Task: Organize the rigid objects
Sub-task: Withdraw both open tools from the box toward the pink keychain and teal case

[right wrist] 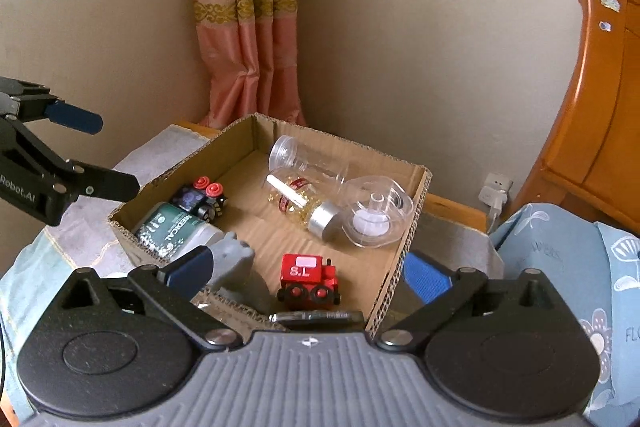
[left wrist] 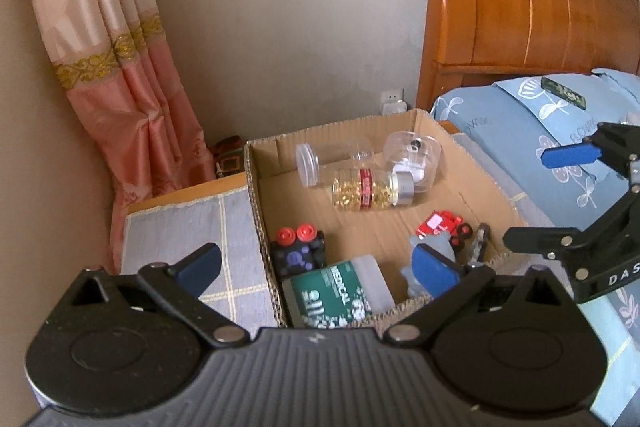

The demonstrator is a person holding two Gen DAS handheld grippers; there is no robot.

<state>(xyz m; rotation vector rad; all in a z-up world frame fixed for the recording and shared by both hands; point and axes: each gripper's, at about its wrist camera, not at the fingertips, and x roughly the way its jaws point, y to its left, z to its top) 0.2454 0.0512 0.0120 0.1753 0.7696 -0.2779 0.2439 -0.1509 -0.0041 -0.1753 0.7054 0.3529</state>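
Both sets of fingers [right wrist: 304, 273] are gaping wide, gripping nothing, and everything's sitting in the cardboard box [right wrist: 416, 199]; nearest, the grey figure [right wrist: 236, 259] risks toppling if nudged, and farther back the pill bottle [right wrist: 304, 205] could roll

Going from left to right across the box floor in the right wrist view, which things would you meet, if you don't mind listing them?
Green medical bottle → black toy with red knobs → red toy train → bottle of yellow capsules → clear round container.
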